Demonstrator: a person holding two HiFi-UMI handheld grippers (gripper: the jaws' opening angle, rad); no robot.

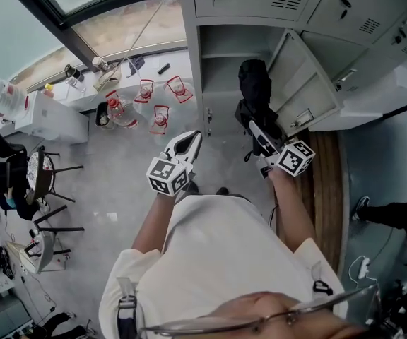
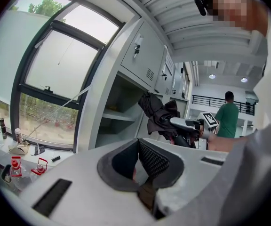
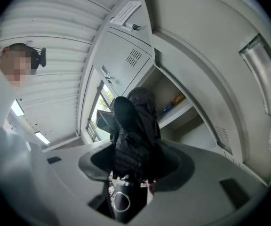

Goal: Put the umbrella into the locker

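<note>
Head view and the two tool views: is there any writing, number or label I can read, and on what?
Nothing is readable.
White sheet on the lockers: print too small.
Marker cubes: black-and-white patterns, no letters.
Red-trimmed bottles: labels too small.

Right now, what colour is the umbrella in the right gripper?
Black. The umbrella shows best in the right gripper view, close up against the pale locker.

head view steeply down over left claw (image 1: 193, 136) and right claw (image 1: 254, 126), gripper views tight behind own jaws, open locker (image 1: 221, 69) ahead of claws shared
</note>
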